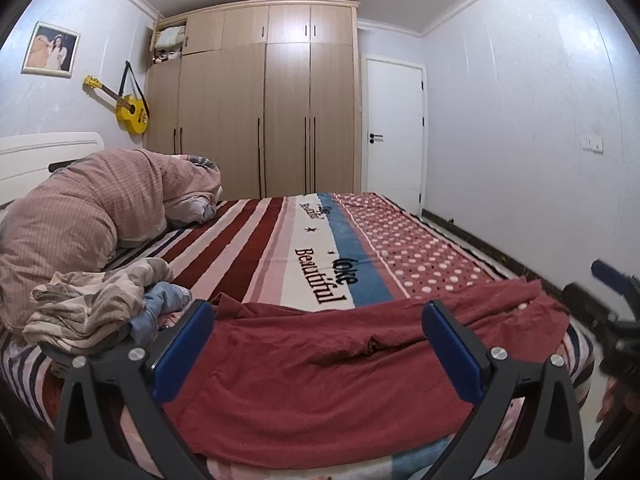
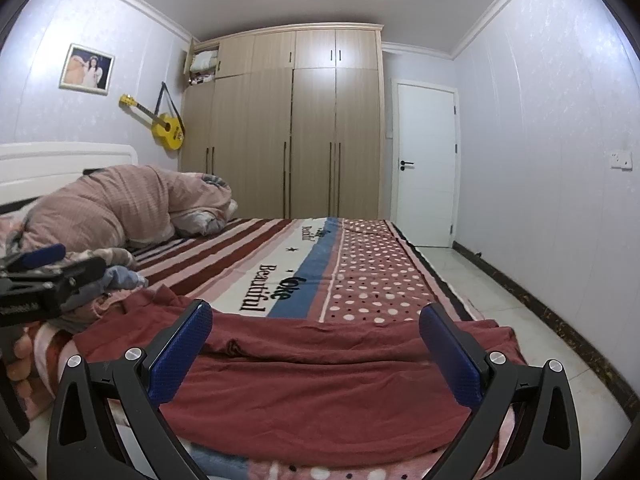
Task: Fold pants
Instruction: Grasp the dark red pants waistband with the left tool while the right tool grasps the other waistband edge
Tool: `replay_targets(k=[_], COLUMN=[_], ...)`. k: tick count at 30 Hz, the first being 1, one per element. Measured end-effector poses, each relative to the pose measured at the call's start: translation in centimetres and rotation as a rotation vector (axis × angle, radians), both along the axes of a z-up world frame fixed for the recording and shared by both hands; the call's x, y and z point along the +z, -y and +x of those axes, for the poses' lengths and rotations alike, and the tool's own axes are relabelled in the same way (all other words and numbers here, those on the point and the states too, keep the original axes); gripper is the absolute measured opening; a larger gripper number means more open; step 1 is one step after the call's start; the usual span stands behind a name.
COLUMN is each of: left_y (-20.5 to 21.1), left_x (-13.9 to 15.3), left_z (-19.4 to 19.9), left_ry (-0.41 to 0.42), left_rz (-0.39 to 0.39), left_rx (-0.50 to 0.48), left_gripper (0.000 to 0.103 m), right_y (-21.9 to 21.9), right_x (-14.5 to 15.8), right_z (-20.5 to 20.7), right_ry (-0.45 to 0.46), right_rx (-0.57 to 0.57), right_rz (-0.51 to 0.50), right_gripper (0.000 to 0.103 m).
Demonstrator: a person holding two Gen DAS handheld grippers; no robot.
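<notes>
The pants, dark red, are spread crosswise along the near edge of the bed, on top of the striped and dotted blanket, so that they can be reached from the bedside. They are laid roughly flat, with a wrinkle near the middle and a rumpled far edge, which suggests that smoothing or a first fold is yet to be done. The left claw is held wide open above the cloth, nothing between its blue pads. The right claw is likewise held open over the pants, gripping nothing. Both are poised side by side, probably so that two points of the garment can be pinched together. A heap of other clothes is kept aside on the left, beside the rolled duvet.
</notes>
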State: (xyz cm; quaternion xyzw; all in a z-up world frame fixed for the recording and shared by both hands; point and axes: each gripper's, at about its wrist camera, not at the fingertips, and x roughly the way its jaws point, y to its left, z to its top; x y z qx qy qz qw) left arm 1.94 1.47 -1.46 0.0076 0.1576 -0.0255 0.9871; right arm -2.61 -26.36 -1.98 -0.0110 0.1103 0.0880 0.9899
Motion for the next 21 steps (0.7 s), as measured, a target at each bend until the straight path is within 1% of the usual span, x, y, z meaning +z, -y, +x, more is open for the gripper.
replay_targets(k=[2, 5, 6, 8, 9, 10, 11, 12, 14, 15, 16, 18, 21], left_y=[-0.2, -1.4, -2.1, -3.8, -5.2, -6.1, -7.3, -8.5, -10.2, -11.0, -11.7, -12.8, -13.7], left_x=[-0.5, -2.0, -2.7, -4.3, -5.7, -6.7, -8.0, -9.3, -11.4, -12.4, -13.0, -14.3, -15.4], left_z=[0.1, 1.0, 1.4, 2.2, 2.7, 2.9, 3.1, 3.2, 3.2, 3.0, 2.9, 2.6, 2.4], left_ry=[0.001, -0.057, -0.087, -0.149, -0.190, -0.215, -0.247, -0.276, -0.319, -0.339, -0.351, -0.377, -0.397], left_rz=[0.013, 0.005, -0.016, -0.089, -0.160, -0.213, -0.264, -0.299, -0.340, -0.364, -0.385, -0.425, -0.445], left_rx=[0.003, 0.017, 0.018, 0.005, -0.021, -0.034, -0.028, -0.008, 0.034, 0.048, 0.060, 0.087, 0.106], left_gripper=[0.102, 0.102, 0.102, 0.102, 0.102, 0.102, 0.102, 0.102, 0.102, 0.102, 0.101, 0.098, 0.091], right_y=[0.5, 1.9, 2.3, 3.6, 4.4, 5.3, 6.0, 6.7, 8.4, 9.2, 9.8, 10.8, 11.4], right_x=[-0.1, -1.1, -1.5, -3.2, -4.1, -5.4, -6.3, -7.2, -9.5, -10.3, -11.3, -12.6, -13.9], right_z=[0.1, 0.6, 0.9, 1.8, 2.2, 2.8, 3.2, 3.6, 4.2, 4.4, 4.6, 4.6, 4.8], right_ry=[-0.017, -0.069, -0.092, -0.153, -0.179, -0.225, -0.257, -0.285, -0.358, -0.383, -0.410, -0.430, -0.454], right_rx=[-0.008, -0.008, -0.009, -0.030, -0.047, -0.078, -0.092, -0.097, -0.132, -0.149, -0.159, -0.174, -0.195], right_rz=[0.007, 0.041, 0.051, 0.086, 0.102, 0.129, 0.148, 0.172, 0.237, 0.256, 0.281, 0.308, 0.329], right_gripper=[0.102, 0.103, 0.103, 0.102, 0.102, 0.102, 0.098, 0.095, 0.081, 0.078, 0.076, 0.076, 0.073])
